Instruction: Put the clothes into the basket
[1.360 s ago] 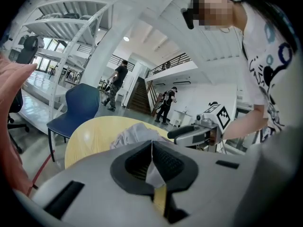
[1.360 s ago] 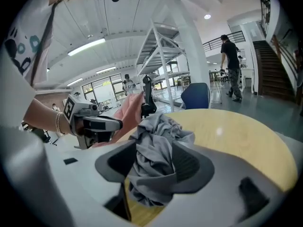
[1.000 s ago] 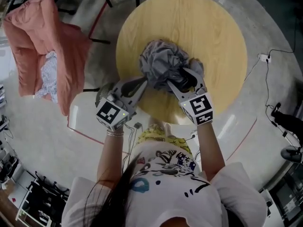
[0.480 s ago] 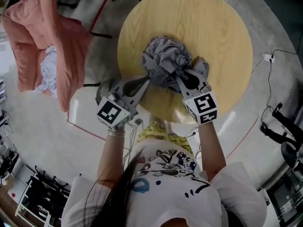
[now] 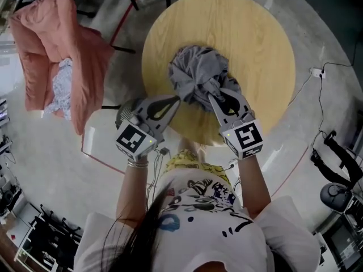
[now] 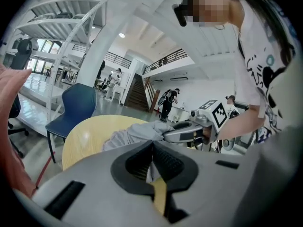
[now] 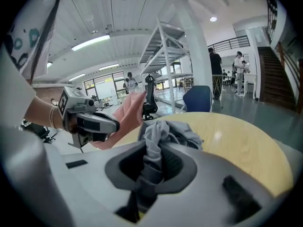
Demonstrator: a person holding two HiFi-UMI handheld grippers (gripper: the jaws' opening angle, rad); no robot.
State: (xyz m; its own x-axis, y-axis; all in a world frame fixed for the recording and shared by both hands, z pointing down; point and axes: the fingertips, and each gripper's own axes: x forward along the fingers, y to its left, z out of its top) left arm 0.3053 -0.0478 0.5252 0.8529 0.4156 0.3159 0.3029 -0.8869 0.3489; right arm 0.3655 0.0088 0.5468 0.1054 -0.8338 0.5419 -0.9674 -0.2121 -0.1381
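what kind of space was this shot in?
Probably a big open lab or workshop hall: tall white shelving rack, a staircase up to a railed mezzanine, cables trailing over the concrete floor.

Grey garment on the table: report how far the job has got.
Done: a white patterned cloth lies in the pink basket. In hand: the right gripper, jaws just closed, and left gripper both pinch the grey garment on the table. Left: carry it to the basket.

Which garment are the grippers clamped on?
The grey garment on the round table: the left gripper pinches its near edge, and the right gripper has just closed on it. The salmon-pink cloth and white patterned cloth lie apart, off the table.
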